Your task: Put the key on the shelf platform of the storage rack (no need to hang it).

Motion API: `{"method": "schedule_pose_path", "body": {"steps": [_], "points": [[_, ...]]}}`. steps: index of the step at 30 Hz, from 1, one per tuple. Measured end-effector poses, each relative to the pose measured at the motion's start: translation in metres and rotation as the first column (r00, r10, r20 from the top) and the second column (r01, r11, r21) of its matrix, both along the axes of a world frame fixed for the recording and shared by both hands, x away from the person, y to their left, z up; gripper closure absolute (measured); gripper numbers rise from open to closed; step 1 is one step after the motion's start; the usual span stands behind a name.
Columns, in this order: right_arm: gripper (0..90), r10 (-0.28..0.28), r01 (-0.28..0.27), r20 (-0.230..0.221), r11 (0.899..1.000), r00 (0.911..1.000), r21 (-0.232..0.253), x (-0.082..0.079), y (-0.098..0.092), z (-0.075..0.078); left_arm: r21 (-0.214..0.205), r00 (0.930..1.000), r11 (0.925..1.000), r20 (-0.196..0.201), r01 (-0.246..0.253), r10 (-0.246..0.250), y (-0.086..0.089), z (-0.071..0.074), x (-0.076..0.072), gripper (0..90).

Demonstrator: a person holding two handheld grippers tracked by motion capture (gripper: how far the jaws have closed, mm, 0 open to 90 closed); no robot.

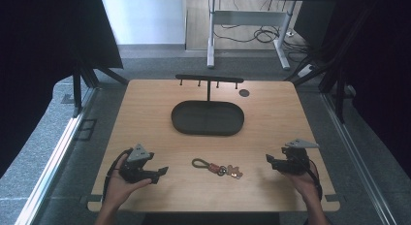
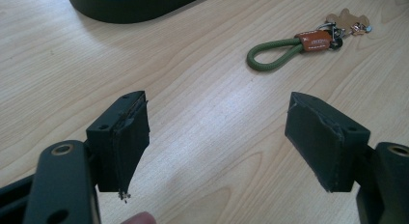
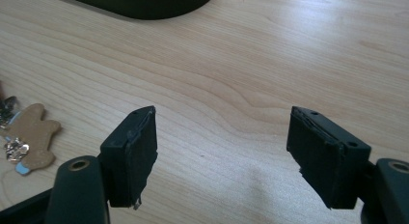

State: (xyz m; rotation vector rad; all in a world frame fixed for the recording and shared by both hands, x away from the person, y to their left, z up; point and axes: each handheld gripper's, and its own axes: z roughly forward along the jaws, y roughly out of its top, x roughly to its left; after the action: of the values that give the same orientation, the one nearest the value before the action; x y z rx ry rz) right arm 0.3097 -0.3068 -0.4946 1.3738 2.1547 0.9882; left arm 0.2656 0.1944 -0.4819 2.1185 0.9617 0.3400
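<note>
Keychain (image 1: 217,167), a green cord loop with an orange tag and a small bear charm, lies flat at the table's near edge between the left gripper (image 1: 164,170) at its 9 o'clock and the right gripper (image 1: 267,158) at its 3 o'clock, both empty with jaws spread wide; nothing looks started, so the next move is probably a grasp on the cord. At 12 o'clock the dark oval tray (image 1: 207,118) holds nothing, and the peg rack (image 1: 209,79) beyond it is bare

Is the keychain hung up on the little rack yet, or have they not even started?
Not started, it seems. Nothing looks done: the keychain lies flat on the table, and the rack behind the dark tray has bare pegs. Nothing is in hand: the left hand-held gripper and right hand-held gripper are open either side. If hanging is the job, picking up and hanging remain.
</note>
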Motion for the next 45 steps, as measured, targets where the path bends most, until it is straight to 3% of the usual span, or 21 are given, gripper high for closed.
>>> {"method": "schedule_pose_path", "body": {"steps": [4,12,18,20,23,26,28,29,32,40,42,45], "points": [[28.9,0.018,-0.018,0.001,1.000,0.9998,0.004,-0.001,0.002,0.004,-0.004,1.0000,1.0000,0.008,0.002,-0.002,0.000,0.003,-0.002,24.0],[32.5,0.105,-0.105,0.013,0.994,0.9944,0.007,-0.004,0.008,0.022,-0.007,0.9997,0.9999,0.025,0.007,-0.007,-0.002,0.008,-0.007,24.0],[34.7,0.166,-0.168,-0.038,0.985,0.9854,-0.037,0.002,0.018,0.031,-0.007,1.0000,1.0000,0.007,0.005,-0.005,0.001,0.002,-0.002,23.9],[35.8,0.200,-0.205,-0.073,0.977,0.9771,-0.067,0.006,0.026,0.034,-0.011,0.9999,0.9999,0.006,0.009,-0.009,0.002,0.002,-0.001,23.9],[36.5,0.213,-0.222,-0.098,0.971,0.9721,-0.093,0.008,0.032,0.037,-0.019,0.9998,0.9997,0.013,0.014,-0.013,0.001,0.004,-0.002,23.9],[38.2,0.246,-0.263,-0.132,0.955,0.9603,-0.134,0.009,0.043,0.046,-0.023,0.9998,0.9996,0.015,0.015,-0.014,0.001,0.006,-0.003,24.0],[38.9,0.268,-0.288,-0.146,0.948,0.9523,-0.137,0.010,0.047,0.050,-0.023,0.9997,0.9996,0.018,0.017,-0.017,0.001,0.006,-0.003,23.9],[38.9,0.268,-0.288,-0.146,0.948,0.9523,-0.137,0.010,0.047,0.050,-0.022,0.9997,0.9996,0.018,0.017,-0.016,0.000,0.007,-0.004,23.9],[39.8,0.303,-0.329,-0.175,0.933,0.9368,-0.147,0.012,0.056,0.054,-0.025,0.9997,0.9995,0.020,0.017,-0.016,0.000,0.007,-0.004,23.9],[41.3,0.341,-0.375,-0.203,0.912,0.9181,-0.167,0.016,0.075,0.058,-0.023,0.9996,0.9995,0.019,0.020,-0.019,0.001,0.007,-0.004,23.9],[41.8,0.341,-0.377,-0.209,0.911,0.9166,-0.167,0.016,0.077,0.059,-0.023,0.9996,0.9995,0.019,0.020,-0.020,0.001,0.007,-0.004,23.9],[42.8,0.363,-0.405,-0.226,0.898,0.9037,-0.174,0.017,0.087,0.059,-0.019,0.9997,0.9996,0.011,0.023,-0.023,-0.001,0.005,-0.004,23.9]]}}
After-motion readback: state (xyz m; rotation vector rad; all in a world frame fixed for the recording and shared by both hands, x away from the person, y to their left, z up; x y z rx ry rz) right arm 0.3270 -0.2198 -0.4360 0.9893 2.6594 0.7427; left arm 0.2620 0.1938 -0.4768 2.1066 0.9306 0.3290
